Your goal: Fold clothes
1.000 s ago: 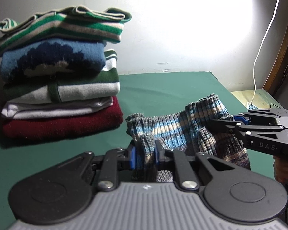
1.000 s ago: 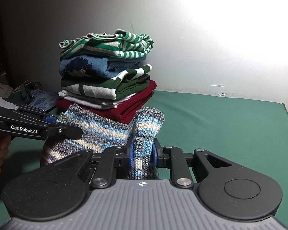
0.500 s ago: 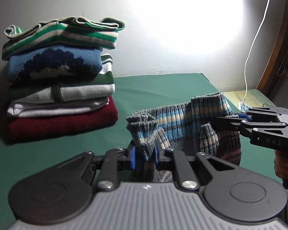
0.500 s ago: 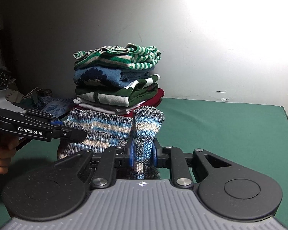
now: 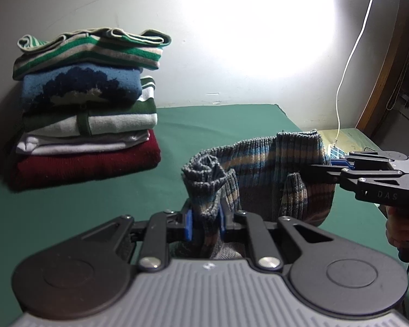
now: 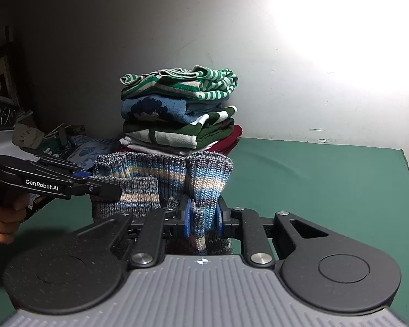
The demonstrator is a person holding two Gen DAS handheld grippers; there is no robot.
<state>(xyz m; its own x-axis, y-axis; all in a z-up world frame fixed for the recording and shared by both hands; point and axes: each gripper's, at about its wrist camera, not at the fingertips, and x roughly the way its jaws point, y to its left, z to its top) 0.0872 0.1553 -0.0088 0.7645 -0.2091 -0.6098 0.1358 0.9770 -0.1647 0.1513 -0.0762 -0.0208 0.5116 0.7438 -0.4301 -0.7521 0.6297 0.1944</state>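
Pinching opposite ends of the striped sweater [image 5: 261, 169], the left gripper [image 5: 204, 224] and right gripper [image 6: 203, 222] hold it bunched above the green surface [image 5: 95, 199]; uneven pulling could slip thick knit from the fingers, or swing it into the clothes stack [image 5: 87, 109].

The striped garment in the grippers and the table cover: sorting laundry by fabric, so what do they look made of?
Striped garment: chunky ribbed knit, probably wool or acrylic yarn; individual stitches show, matte. Table cover: smooth matte green cloth, felt-like, fibre unclear.
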